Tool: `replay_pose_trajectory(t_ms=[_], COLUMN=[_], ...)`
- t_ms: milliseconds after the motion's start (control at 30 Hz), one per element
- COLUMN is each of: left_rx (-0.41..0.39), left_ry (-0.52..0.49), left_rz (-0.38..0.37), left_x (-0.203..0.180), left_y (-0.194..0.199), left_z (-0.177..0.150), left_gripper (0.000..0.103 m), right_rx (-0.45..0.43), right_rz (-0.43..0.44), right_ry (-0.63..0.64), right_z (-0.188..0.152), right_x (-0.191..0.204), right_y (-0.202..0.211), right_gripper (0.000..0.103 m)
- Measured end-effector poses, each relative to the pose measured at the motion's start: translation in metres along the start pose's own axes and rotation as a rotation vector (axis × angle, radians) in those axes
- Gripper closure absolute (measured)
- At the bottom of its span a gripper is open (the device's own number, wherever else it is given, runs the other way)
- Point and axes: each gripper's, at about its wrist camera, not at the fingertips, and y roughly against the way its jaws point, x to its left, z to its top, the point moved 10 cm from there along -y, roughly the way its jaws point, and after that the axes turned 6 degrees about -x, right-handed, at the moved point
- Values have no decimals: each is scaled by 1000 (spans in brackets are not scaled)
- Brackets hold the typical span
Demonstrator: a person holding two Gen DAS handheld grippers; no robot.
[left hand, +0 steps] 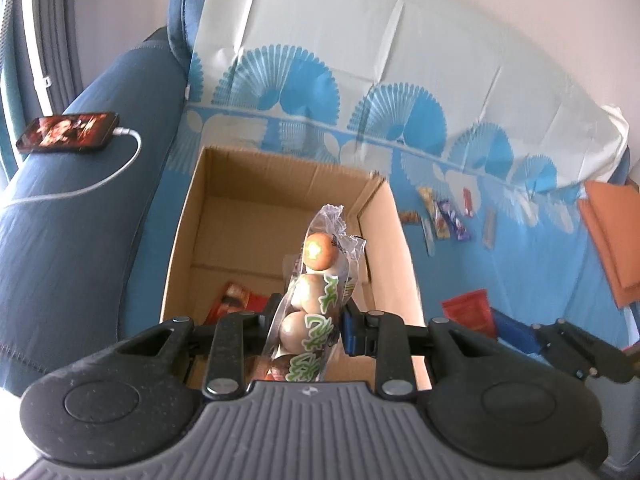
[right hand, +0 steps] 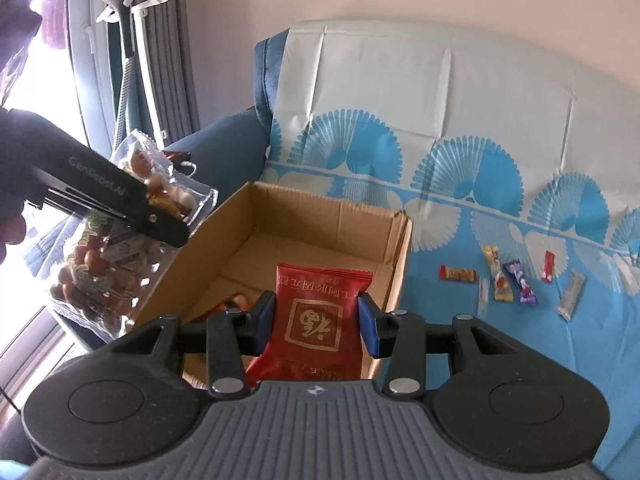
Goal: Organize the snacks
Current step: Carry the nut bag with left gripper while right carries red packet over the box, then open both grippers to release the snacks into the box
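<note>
The left claw (left hand: 306, 326) is clamped on a clear bag of round snacks (left hand: 310, 300), held upright over the near rim of the open cardboard box (left hand: 180, 240). The right claw (right hand: 316, 320) grips a red packet (right hand: 316, 312) by its sides, above the box's near edge (right hand: 396, 256). One red packet (left hand: 232, 300) lies on the box floor, with bare cardboard around it. Farther right, small wrapped candies (right hand: 516, 280) lie scattered on the blue patterned sofa cover (right hand: 460, 340), well apart from the box.
</note>
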Motion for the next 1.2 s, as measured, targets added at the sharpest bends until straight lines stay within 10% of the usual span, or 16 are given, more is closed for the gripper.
replay_pose_trajectory(t_ms=[1067,1133,1200], left_rx=[206,202,157], left_ry=[-83,-78,-66], left_rz=[151,165,169], left_x=[37,40,42], left_y=[-156,-152,-138], left_z=[-27,-27,-18], left_gripper=[69,54,5], right_rx=[197,211,194], right_rz=[-12,-15,-44], right_ry=[-32,-36,-30], right_z=[-42,-43,-39], right_x=[-8,-7,-9], right_y=[-129,-128,-122], right_gripper=[53,38,18])
